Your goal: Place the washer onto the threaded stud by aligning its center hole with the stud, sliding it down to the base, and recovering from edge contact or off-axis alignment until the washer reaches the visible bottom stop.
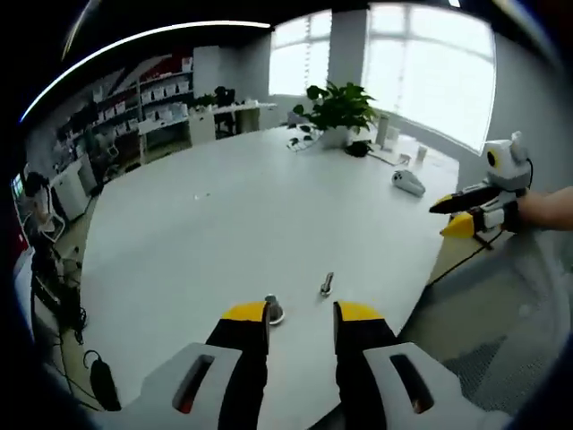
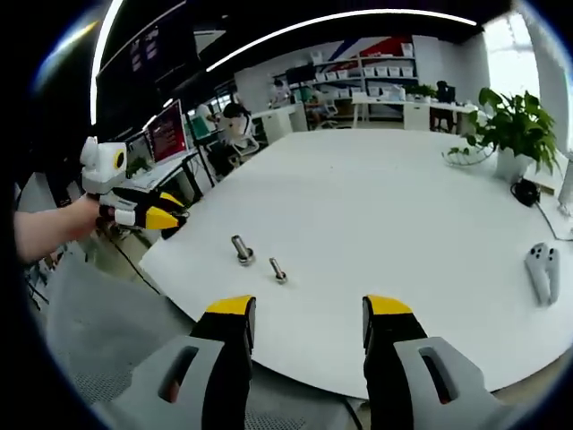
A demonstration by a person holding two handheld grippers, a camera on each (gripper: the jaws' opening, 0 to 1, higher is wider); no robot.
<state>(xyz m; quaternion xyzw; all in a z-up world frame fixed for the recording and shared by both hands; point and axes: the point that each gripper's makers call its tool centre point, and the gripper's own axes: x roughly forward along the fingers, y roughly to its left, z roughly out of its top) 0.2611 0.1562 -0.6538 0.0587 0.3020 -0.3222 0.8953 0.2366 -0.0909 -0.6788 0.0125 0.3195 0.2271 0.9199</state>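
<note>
On the big white table, near the edge closest to me, stand the stud on its base and a smaller bolt-like piece just beside it. I cannot make out the washer as a separate part; it may be the flat ring at the stud's foot. My left gripper hangs spread and empty above that edge, the stud just off its left jaw. My right gripper is also spread, holding nothing. I judge nothing is picked up yet: next I need to locate the washer and pinch it by its rim.
</note>
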